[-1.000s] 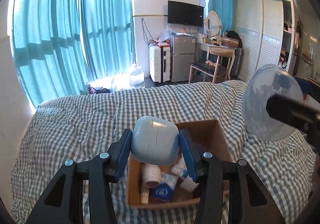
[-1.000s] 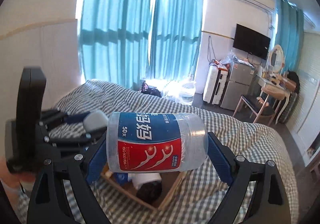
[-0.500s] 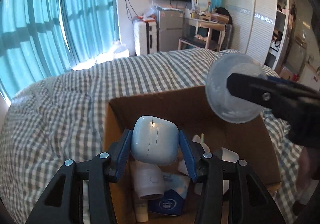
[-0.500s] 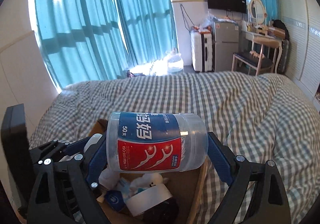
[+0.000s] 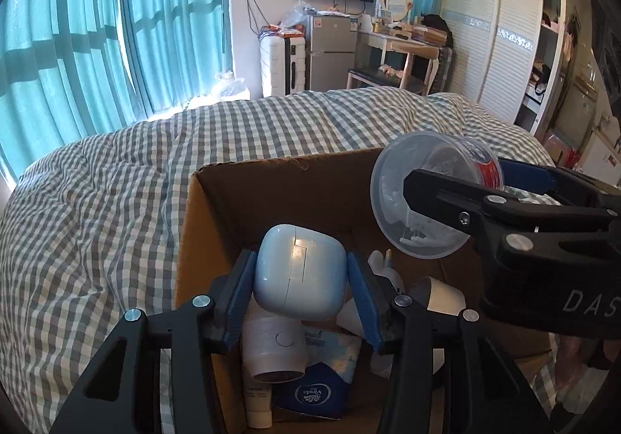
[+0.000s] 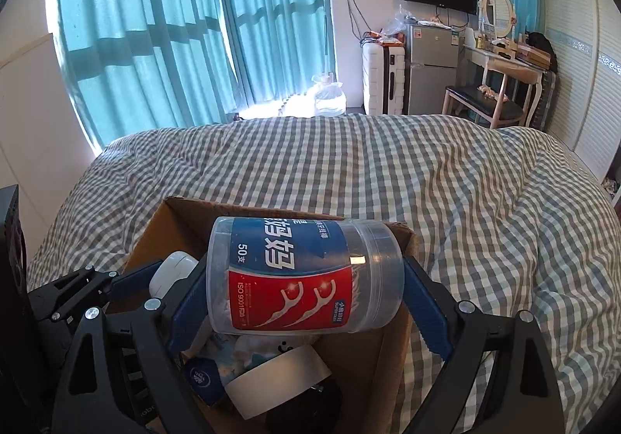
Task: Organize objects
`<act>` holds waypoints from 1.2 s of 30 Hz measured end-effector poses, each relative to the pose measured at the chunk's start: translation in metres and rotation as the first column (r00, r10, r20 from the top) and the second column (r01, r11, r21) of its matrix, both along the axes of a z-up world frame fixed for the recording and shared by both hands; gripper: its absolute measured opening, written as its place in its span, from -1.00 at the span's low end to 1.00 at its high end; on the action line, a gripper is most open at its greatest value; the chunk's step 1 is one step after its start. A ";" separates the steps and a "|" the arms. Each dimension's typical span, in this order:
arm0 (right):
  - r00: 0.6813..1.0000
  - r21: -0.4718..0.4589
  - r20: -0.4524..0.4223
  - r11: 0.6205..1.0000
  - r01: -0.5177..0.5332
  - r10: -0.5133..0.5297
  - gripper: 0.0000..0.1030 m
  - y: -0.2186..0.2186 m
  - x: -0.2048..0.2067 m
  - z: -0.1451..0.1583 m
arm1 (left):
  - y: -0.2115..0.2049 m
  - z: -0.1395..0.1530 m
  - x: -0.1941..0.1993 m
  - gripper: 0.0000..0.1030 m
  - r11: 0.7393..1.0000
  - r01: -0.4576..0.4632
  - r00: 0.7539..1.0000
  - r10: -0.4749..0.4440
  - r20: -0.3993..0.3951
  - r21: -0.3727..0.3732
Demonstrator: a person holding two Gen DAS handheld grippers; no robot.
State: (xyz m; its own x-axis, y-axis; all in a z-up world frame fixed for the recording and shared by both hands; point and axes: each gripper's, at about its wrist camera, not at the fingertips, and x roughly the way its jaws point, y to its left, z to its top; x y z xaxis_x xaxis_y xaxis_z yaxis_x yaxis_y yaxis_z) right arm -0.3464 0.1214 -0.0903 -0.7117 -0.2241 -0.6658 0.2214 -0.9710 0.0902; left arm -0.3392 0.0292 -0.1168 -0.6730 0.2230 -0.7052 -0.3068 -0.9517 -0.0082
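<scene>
My left gripper (image 5: 300, 284) is shut on a pale blue rounded case (image 5: 299, 276), held just above the open cardboard box (image 5: 271, 193) on the bed. My right gripper (image 6: 306, 292) is shut on a clear floss-pick jar (image 6: 302, 275) with a blue and red label, lying sideways over the same box (image 6: 163, 224). The jar (image 5: 431, 197) and right gripper also show at the right of the left wrist view. The left gripper and case (image 6: 170, 271) show at the left of the right wrist view.
The box holds a white tube (image 5: 271, 348), a blue tissue pack (image 5: 314, 391), a paper cup (image 5: 442, 294), a tape roll (image 6: 279, 379) and small white items. It sits on a grey checked bedspread (image 6: 427, 177). Curtains, fridge, suitcase, desk and wardrobe stand beyond the bed.
Both grippers have come down and closer over the box with their objects still held. The box now fills more of both views.
</scene>
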 end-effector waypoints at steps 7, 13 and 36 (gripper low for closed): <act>0.999 -0.024 -0.049 0.999 -0.026 0.025 0.81 0.001 0.005 0.008 | 0.001 -0.003 0.003 0.42 1.000 -0.016 1.000 0.016 -0.010 0.000; 0.993 -0.015 -0.116 1.000 -0.007 0.005 0.84 0.011 0.022 0.035 | -0.008 0.020 0.015 0.72 0.998 -0.041 0.999 0.042 -0.025 0.056; 0.870 0.034 -0.489 0.995 0.098 -0.068 0.96 0.066 0.195 0.178 | -0.007 0.195 0.154 1.00 0.989 -0.129 0.908 0.145 -0.393 0.067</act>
State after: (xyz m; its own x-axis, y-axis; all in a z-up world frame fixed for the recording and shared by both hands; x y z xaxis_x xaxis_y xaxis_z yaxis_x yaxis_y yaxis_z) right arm -0.1510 0.1869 0.0875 -0.9629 -0.1226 -0.2404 0.1415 -0.9880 -0.0627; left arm -0.1849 0.0219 0.0783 -0.9210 0.1303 -0.3672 -0.1593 -0.9860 0.0496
